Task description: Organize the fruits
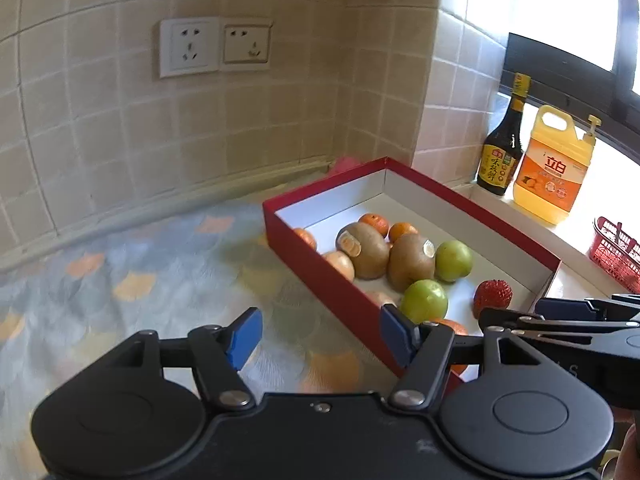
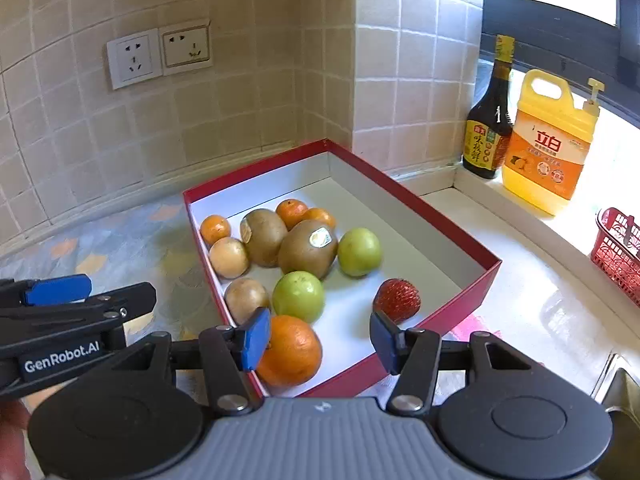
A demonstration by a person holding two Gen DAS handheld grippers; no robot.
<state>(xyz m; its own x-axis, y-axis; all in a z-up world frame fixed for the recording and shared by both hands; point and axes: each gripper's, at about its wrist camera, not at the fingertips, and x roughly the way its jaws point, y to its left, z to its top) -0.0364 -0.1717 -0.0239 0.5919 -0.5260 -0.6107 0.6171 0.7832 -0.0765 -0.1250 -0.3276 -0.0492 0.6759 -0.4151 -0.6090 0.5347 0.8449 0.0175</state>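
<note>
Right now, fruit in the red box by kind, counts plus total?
In the red box:
Large orange: 1
Small oranges: 3
Kiwis: 2
Green round fruits: 2
Tan round fruits: 2
Strawberry: 1
Total: 11

Two kiwis [image 2: 308,248], perhaps five oranges [image 2: 290,350].

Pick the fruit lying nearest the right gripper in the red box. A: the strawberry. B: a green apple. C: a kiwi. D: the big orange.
D: in the right wrist view the big orange lies in the box's near corner, right by the open right gripper, closer than the strawberry.
</note>
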